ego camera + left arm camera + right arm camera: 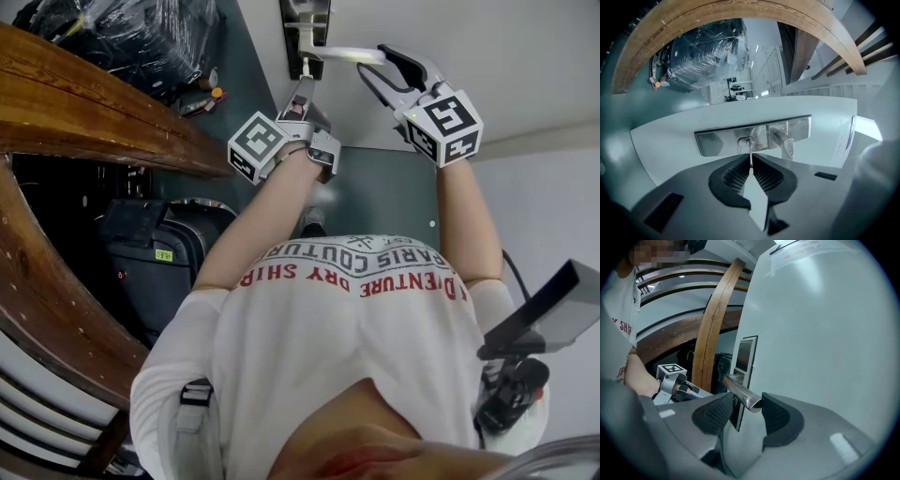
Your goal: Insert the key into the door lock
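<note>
The door's steel lock plate [719,141] has a keyhole [748,140] and a lever handle [785,143]. My left gripper [751,162] is shut on a thin silver key [750,151], and the blade's tip sits at the keyhole. In the head view this gripper [302,91] is pressed up just below the lock plate [305,26]. My right gripper [745,406] is open, its jaws on either side of the free end of the lever handle [739,392], with a gap at the left pad. Overhead, it [373,58] sits at the right end of the handle [342,53].
A curved wooden rail [89,122] runs along the left, with plastic-wrapped dark gear [131,33] behind it. The white door [820,333] fills the right side. The person's torso in a white shirt [347,319] is close below. A black device [548,314] stands at the right.
</note>
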Demonstrator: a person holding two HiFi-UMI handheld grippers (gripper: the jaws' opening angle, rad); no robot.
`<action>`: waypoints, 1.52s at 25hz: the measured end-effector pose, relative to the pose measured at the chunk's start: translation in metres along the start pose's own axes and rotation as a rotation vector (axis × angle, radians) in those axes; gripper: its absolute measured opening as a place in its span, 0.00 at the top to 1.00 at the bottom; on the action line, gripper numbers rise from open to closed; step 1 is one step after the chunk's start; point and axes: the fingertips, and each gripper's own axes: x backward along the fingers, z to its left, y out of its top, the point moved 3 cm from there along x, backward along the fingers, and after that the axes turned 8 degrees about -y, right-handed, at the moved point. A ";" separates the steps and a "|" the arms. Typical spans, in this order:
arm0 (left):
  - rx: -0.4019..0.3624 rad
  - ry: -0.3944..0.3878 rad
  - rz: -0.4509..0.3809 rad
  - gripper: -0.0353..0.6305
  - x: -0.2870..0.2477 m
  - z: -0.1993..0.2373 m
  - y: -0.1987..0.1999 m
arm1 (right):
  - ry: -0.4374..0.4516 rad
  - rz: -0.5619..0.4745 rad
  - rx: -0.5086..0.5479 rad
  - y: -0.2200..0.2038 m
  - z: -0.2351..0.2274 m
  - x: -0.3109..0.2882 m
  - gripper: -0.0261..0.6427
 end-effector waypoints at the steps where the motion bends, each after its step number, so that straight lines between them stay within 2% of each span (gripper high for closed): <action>1: 0.005 0.000 0.000 0.91 -0.001 0.000 0.000 | 0.000 0.000 0.000 0.000 0.000 0.000 0.69; 16: 0.061 0.004 -0.038 0.91 -0.017 0.004 0.006 | 0.006 0.006 0.019 -0.001 0.001 0.000 0.69; 26: 0.066 -0.004 -0.058 0.91 -0.028 0.005 0.012 | 0.013 0.012 0.042 0.001 0.000 0.000 0.70; 31: -0.007 -0.020 -0.020 0.91 -0.032 0.002 0.014 | 0.013 0.021 0.062 0.003 0.000 -0.001 0.70; 33: -0.047 -0.019 0.022 0.86 -0.030 0.003 0.013 | -0.003 0.029 0.064 0.003 0.000 0.000 0.70; 36: -0.146 -0.022 0.094 0.77 -0.022 0.004 0.012 | -0.064 0.007 0.021 0.003 -0.006 0.008 0.70; 38: -0.235 -0.013 0.139 0.76 -0.010 0.004 0.011 | -0.087 -0.005 -0.009 0.000 -0.006 0.019 0.70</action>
